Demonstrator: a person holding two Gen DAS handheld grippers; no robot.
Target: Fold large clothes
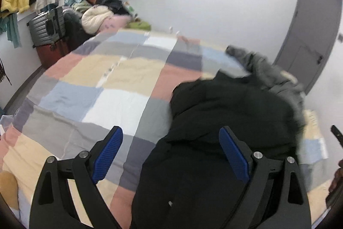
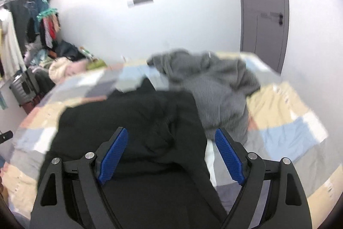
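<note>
Checked bed [image 1: 90, 87] holds black garment [image 2: 128, 113], claws spread.

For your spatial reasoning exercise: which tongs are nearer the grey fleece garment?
Right. The right tongs hover open just short of the grey fleece garment; the left tongs sit farther back over the black garment.

The left hand-held gripper [image 1: 171, 153] has its two blue pads [image 1: 108, 156] spread wide apart, with nothing held between them. The right hand-held gripper [image 2: 171, 155] is spread wide too, blue pads [image 2: 229, 157] far apart, pointing forward and a little down.
</note>
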